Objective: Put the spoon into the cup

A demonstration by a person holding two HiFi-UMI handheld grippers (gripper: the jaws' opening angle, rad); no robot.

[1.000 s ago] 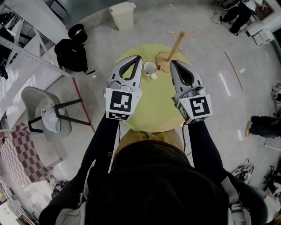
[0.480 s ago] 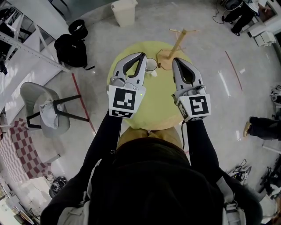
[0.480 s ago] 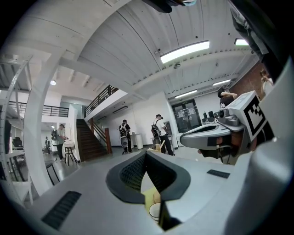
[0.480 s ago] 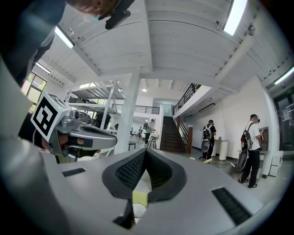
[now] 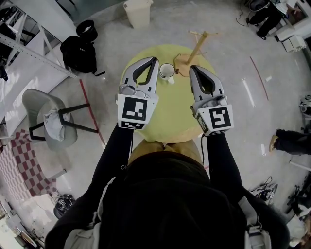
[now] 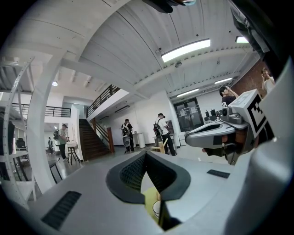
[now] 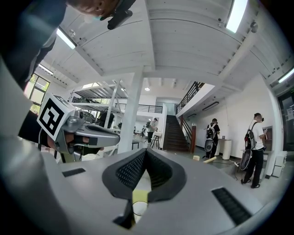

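Note:
A white cup (image 5: 166, 72) stands at the far side of the round yellow-green table (image 5: 170, 116). No spoon shows in any view. My left gripper (image 5: 155, 60) hangs over the table just left of the cup, its jaws shut with nothing between them. On the cup's other side my right gripper (image 5: 190, 68) is also shut and empty. In the left gripper view the jaw tips (image 6: 146, 153) meet, and the cup's rim (image 6: 156, 209) peeks through the gap below them. The right gripper view shows its tips (image 7: 146, 150) together and the cup (image 7: 139, 208) beneath.
A wooden peg stand (image 5: 194, 51) rises on the table behind the cup, close to the right gripper's tip. On the floor around the table are a white bin (image 5: 137, 12), a black bag (image 5: 77, 51) and a grey chair (image 5: 48, 121). People stand far off (image 6: 126, 134).
Both grippers keep their places and stay shut. Only the head view has shifted slightly, so the cup now shows in full beside the left gripper.

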